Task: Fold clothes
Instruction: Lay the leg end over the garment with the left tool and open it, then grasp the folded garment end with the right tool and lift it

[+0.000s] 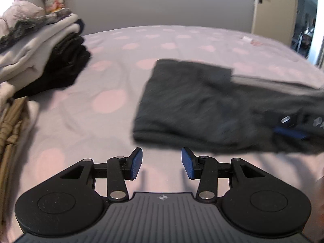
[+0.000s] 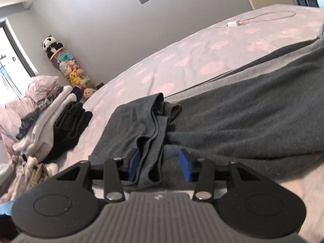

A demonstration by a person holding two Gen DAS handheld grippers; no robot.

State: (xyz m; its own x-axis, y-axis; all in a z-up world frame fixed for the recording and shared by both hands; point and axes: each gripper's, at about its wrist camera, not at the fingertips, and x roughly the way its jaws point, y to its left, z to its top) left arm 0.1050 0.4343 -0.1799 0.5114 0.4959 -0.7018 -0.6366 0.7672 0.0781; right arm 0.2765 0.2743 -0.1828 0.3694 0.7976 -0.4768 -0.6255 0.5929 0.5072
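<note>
Left gripper [image 1: 162, 163]: jaws apart, empty, above the bed [image 1: 113, 77], just short of the garment's near edge.
Right gripper [image 2: 159, 167]: jaws apart, a bunched fold of garment between them.
Garment [image 1: 194, 105]: dark grey, folded, lying on the bed.
Stack [image 1: 46, 54]: folded clothes, left.

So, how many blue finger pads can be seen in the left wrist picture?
3. Two belong to the left tongs: one pad left of the gap, one pad right of it. A third blue pad, on the right tongs, shows against the dark grey garment; its partner is hidden.
</note>
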